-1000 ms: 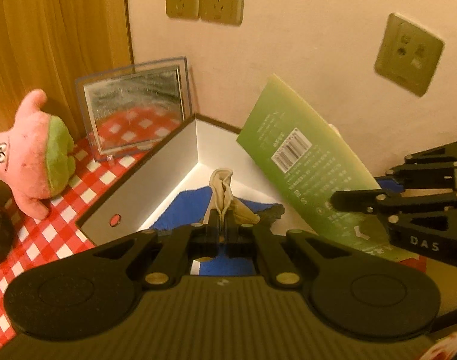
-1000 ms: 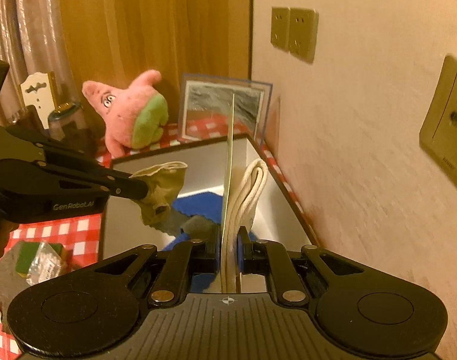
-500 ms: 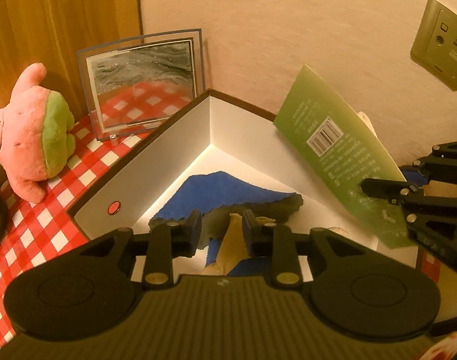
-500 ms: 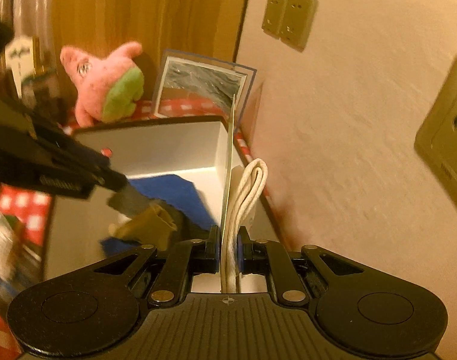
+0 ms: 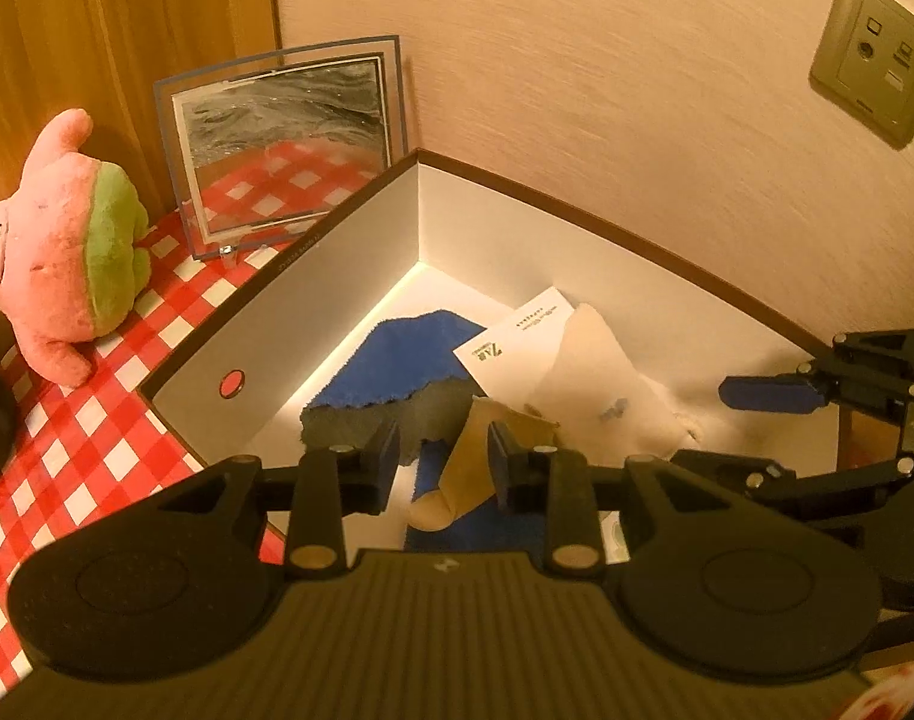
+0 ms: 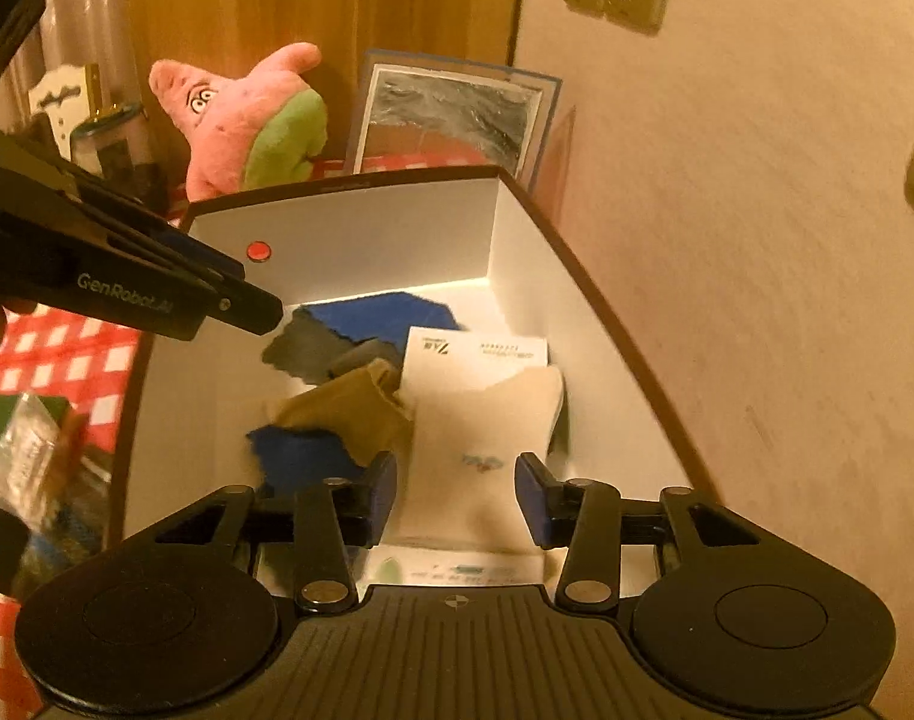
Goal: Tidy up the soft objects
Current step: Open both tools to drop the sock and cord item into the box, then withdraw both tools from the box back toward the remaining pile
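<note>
While the white box is sitting on the red-checked table against the wall, everything else is arranging itself around it. Beyond the box's far corner, a framed picture is leaning upright, and a pink star plush is lying on the table just outside the box's left wall. Inside the box, a blue cloth is spreading over the floor toward the far corner, with a dark grey cloth lying on its near edge. A cream sock on a white card is lying flat inside the box along its right wall, and a tan sock is lying crumpled just beside it, over the cloths. The left tool is hanging over the box with its jaws apart, holding nothing, the tan sock showing between them. The right tool is also gaping wide and empty above the cream sock.
</note>
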Demonstrator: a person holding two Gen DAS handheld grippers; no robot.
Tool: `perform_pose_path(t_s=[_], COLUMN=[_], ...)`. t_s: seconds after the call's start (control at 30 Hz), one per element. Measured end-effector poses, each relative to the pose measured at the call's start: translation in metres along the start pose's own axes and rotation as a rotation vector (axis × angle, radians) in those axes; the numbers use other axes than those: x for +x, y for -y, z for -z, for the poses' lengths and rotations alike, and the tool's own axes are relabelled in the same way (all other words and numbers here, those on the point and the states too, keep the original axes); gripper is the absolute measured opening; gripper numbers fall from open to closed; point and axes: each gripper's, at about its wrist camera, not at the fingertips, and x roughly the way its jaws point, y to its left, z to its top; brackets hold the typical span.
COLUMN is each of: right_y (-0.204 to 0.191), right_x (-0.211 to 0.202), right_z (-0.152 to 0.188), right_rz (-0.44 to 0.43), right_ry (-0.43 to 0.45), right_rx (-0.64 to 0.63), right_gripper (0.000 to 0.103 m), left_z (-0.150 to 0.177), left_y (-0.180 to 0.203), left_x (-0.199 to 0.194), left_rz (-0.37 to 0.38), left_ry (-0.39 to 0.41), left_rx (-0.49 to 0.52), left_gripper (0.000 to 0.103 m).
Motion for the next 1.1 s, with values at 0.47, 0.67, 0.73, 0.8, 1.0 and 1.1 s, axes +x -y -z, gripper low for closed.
perform_pose_path(t_s=[0.47, 0.67, 0.73, 0.8, 1.0, 1.1], right_y=[0.002, -0.001, -0.003, -0.004, -0.014, -0.02], right_x=[-0.022, -0.036, -0.041, -0.047, -0.065, -0.075], right_z=[0.01, 0.014, 0.015, 0.017, 0.024, 0.028], right_rz=[-0.024, -0.023, -0.018, -0.019, -0.026, -0.027], right_ry=[0.003, 0.017, 0.021, 0.025, 0.033, 0.042], right_rx=[0.092, 0.109, 0.116, 0.128, 0.128, 0.127], right_gripper=[0.053, 0.057, 0.058, 0.06, 0.063, 0.063], left_z=[0.01, 0.016, 0.019, 0.024, 0.044, 0.058], left_y=[0.014, 0.017, 0.017, 0.017, 0.008, 0.003], left_x=[-0.017, -0.035, -0.042, -0.05, -0.078, -0.096], left_rz=[0.018, 0.017, 0.016, 0.011, -0.015, -0.036], left_ry=[0.015, 0.035, 0.044, 0.053, 0.068, 0.077], left_rx=[0.014, 0.009, 0.009, 0.004, -0.021, -0.021], left_gripper=[0.034, 0.038, 0.039, 0.039, 0.04, 0.041])
